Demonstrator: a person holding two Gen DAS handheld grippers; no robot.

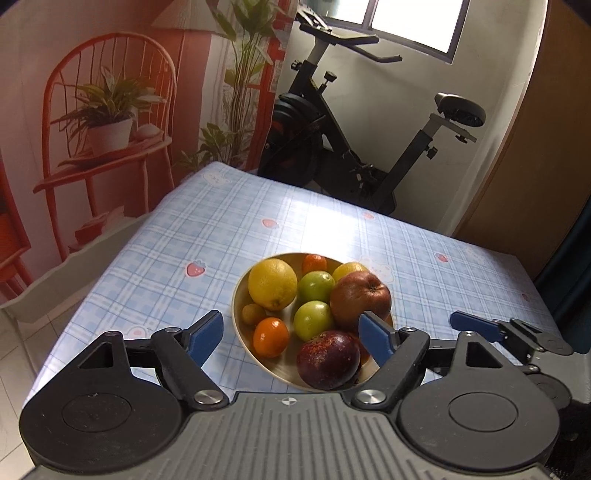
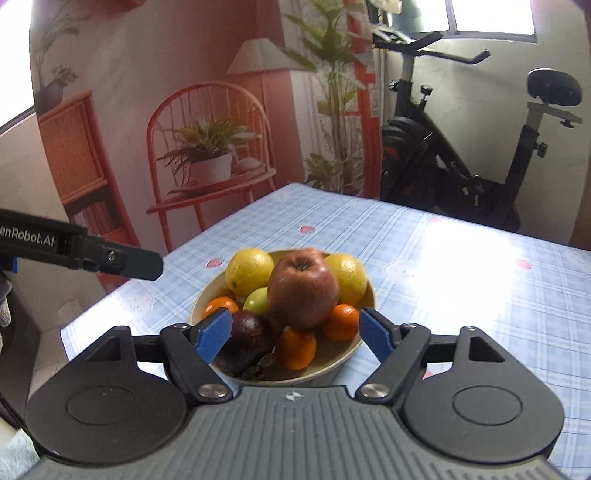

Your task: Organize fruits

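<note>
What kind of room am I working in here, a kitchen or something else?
Probably a room in a home, not clearly a kitchen. A table in a blue checked cloth holds a fruit bowl, an exercise bike stands behind it under a window, and a printed backdrop of furniture and plants covers one wall.

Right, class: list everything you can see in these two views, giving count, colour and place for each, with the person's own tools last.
round shallow beige bowl: one, on the table, holds all the fruit
large yellow citrus fruits: two, far side of bowl
red-brown apple: one, on top of the pile
small green round fruits: two, centre
small orange mandarins: at least three, around the pile
dark purple round fruit: one, near rim
blue checked tablecloth: one, covers table
black exercise bike: one, behind table
left gripper: blue pads, open, empty
right gripper: blue pads, open, empty
</note>
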